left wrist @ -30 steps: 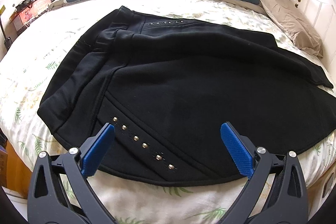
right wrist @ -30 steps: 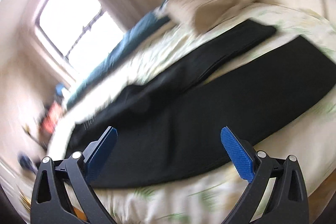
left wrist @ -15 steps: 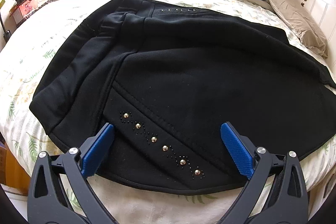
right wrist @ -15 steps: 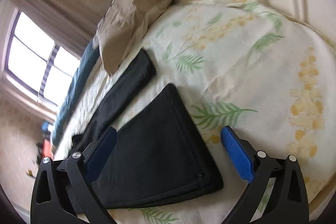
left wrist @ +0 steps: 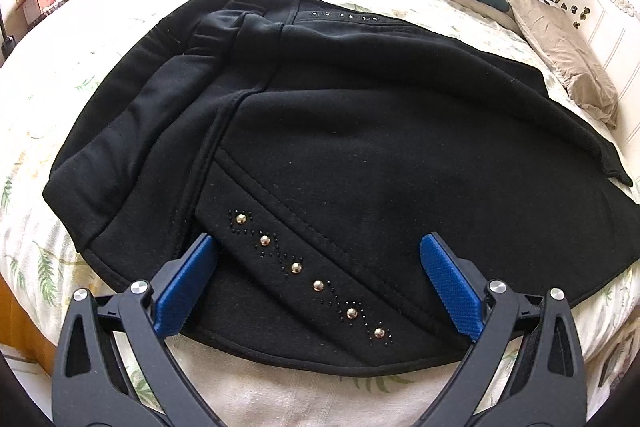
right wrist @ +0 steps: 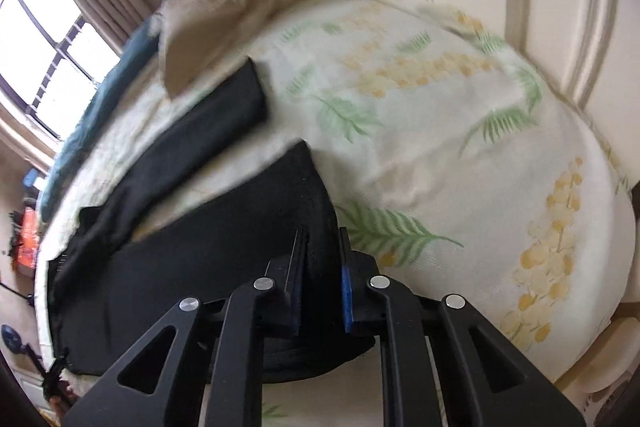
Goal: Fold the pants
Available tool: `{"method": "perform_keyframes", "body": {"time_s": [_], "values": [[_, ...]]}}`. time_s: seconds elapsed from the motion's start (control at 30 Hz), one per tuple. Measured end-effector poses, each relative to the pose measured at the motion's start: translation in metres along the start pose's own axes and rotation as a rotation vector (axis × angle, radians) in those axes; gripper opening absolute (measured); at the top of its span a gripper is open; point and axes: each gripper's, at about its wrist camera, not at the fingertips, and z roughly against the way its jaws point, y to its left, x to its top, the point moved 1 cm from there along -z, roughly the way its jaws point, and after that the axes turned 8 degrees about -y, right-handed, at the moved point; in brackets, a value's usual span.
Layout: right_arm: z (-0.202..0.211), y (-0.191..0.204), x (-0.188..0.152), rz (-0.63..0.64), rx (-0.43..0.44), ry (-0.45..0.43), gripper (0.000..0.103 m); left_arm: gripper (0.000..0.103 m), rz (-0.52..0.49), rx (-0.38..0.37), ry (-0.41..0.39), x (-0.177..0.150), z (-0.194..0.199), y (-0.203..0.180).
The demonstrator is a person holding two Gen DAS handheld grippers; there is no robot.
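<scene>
The black pants (left wrist: 320, 147) lay spread flat on the floral bedsheet (left wrist: 60, 67), waistband end nearest the left gripper (left wrist: 316, 283), whose jaws stood wide apart over the studded pocket trim (left wrist: 308, 275), gripping nothing. The right gripper (right wrist: 322, 267) was closing its jaws on the hem of the nearer leg (right wrist: 200, 247), with the black cloth pinched between its blue pads (right wrist: 347, 291). The other leg lay apart, toward the tan pillow (right wrist: 224, 7).
</scene>
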Motion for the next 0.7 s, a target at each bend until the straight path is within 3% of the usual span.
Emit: {"method": "perform_keyframes", "body": {"time_s": [0.2, 0.33, 0.4, 0.43, 0.57, 0.7], "values": [[0.010, -0.007, -0.001, -0.045, 0.042, -0.020, 0.018, 0.101, -0.039, -0.010, 0.011, 0.001, 0.000, -0.001], [0.037, 0.007, 0.003, -0.006, -0.039, -0.092, 0.036, 0.101, -0.125, -0.014, 0.009, 0.001, 0.006, -0.006], [0.050, 0.022, 0.006, 0.020, -0.054, -0.143, 0.053, 0.101, -0.153, 0.009, -0.017, 0.004, 0.015, -0.005], [0.054, 0.035, 0.007, 0.036, -0.045, -0.157, 0.057, 0.101, -0.160, 0.008, -0.030, 0.007, 0.019, -0.005], [0.049, 0.101, 0.009, 0.137, 0.063, -0.158, 0.061, 0.101, -0.172, -0.053, -0.078, 0.031, 0.041, 0.004], [0.019, 0.184, 0.007, 0.242, 0.254, -0.088, 0.066, 0.101, -0.168, -0.087, -0.094, 0.069, 0.040, 0.024]]}}
